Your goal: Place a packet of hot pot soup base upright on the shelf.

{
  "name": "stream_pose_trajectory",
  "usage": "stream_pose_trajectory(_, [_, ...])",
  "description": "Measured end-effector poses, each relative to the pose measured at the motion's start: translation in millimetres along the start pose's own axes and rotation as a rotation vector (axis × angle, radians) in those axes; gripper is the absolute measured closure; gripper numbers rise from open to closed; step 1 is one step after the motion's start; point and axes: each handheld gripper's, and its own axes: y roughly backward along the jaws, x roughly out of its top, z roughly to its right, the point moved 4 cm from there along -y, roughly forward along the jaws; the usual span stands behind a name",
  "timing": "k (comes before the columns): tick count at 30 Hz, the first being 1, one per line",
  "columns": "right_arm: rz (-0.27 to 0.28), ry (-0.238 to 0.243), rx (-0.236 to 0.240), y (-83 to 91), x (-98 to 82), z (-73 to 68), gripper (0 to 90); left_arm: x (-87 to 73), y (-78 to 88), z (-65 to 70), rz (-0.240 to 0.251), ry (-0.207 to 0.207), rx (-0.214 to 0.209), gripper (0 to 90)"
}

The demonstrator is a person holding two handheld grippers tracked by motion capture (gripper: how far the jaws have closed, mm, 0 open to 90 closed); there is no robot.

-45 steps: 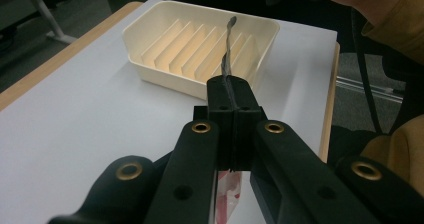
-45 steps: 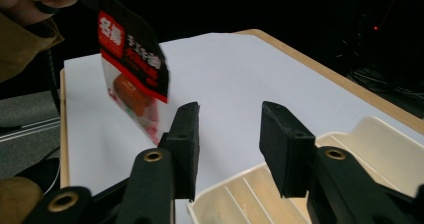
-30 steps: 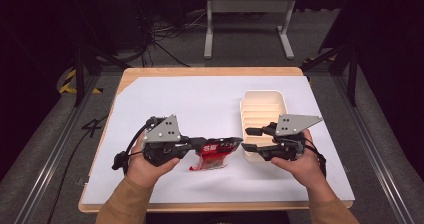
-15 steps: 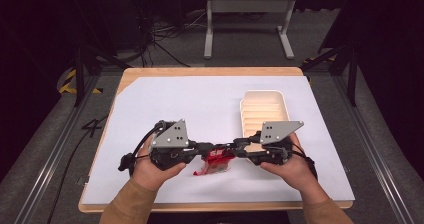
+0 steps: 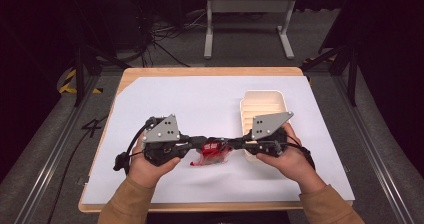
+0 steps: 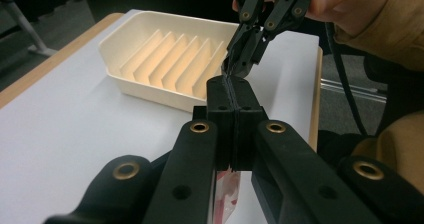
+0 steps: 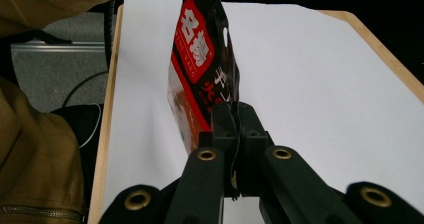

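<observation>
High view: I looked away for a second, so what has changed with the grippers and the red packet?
The right gripper moved left and shut on the red packet. The left gripper kept its hold. The ribbed tray stayed put.

1. The packet (image 5: pixel 212 151) hangs between the left gripper (image 5: pixel 204 143) and the right gripper (image 5: pixel 231 145), toward the counter's (image 5: pixel 200 99) near edge.
2. The ribbed tray (image 5: pixel 263 109) sits on the counter toward its right edge, behind the right gripper.
3. Each gripper's jaws pinch one end of the packet.
</observation>
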Motion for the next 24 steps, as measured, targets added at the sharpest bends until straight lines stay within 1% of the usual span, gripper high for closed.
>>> stream_pose_trajectory(2, [-0.017, 0.017, -0.003, 2.0, 6.4, 1.8, 89.2, -0.1, 2.1, -1.1, 0.012, 0.018, 0.009, 88.1])
stream_pose_trajectory(5, [-0.042, 0.046, -0.012, 3.6, 13.6, 4.3, 89.3, -1.0, 4.7, -4.1, 0.016, 0.025, 0.020, 85.7])
stream_pose_trajectory(6, [-0.049, 0.052, -0.016, 4.0, 16.0, 5.3, 89.3, -1.6, 5.5, -5.4, 0.020, 0.037, 0.024, 84.8])
stream_pose_trajectory(8, [-0.059, 0.062, -0.021, 5.2, 20.7, 8.5, 89.4, -2.6, 7.3, -8.8, 0.028, 0.058, 0.033, 78.1])
stream_pose_trajectory(9, [-0.063, 0.064, -0.023, 6.1, 22.7, 10.2, 89.4, -3.0, 8.2, -10.2, 0.031, 0.061, 0.035, 76.0])
stream_pose_trajectory(11, [-0.069, 0.073, -0.029, 8.1, 26.1, 13.7, 89.4, -4.0, 10.1, -13.2, 0.041, 0.077, 0.051, 70.9])
stream_pose_trajectory(12, [-0.069, 0.077, -0.033, 9.7, 28.0, 16.1, 89.4, -4.3, 11.2, -15.4, 0.043, 0.078, 0.063, 66.7])
stream_pose_trajectory(14, [-0.073, 0.075, -0.044, 14.6, 31.6, 22.0, 89.4, -5.6, 12.7, -19.4, 0.050, 0.078, 0.090, 58.9])
stream_pose_trajectory(16, [-0.077, 0.080, -0.057, 19.8, 34.1, 28.4, 89.4, -7.4, 13.8, -22.6, 0.048, 0.082, 0.108, 55.0])
stream_pose_trajectory(18, [-0.083, 0.081, -0.075, 25.8, 36.5, 35.0, 89.4, -9.9, 15.1, -25.9, 0.046, 0.098, 0.118, 52.9])
stream_pose_trajectory(19, [-0.088, 0.082, -0.089, 29.4, 38.0, 39.2, 89.4, -11.0, 15.6, -27.8, 0.047, 0.099, 0.125, 51.8])
stream_pose_trajectory(21, [-0.094, 0.082, -0.105, 34.8, 40.3, 46.0, 89.4, -13.1, 16.5, -30.6, 0.050, 0.118, 0.133, 50.6])
stream_pose_trajectory(24, [-0.104, 0.079, -0.129, 41.8, 42.3, 56.8, 89.4, -16.2, 18.8, -35.3, 0.045, 0.132, 0.141, 48.9])
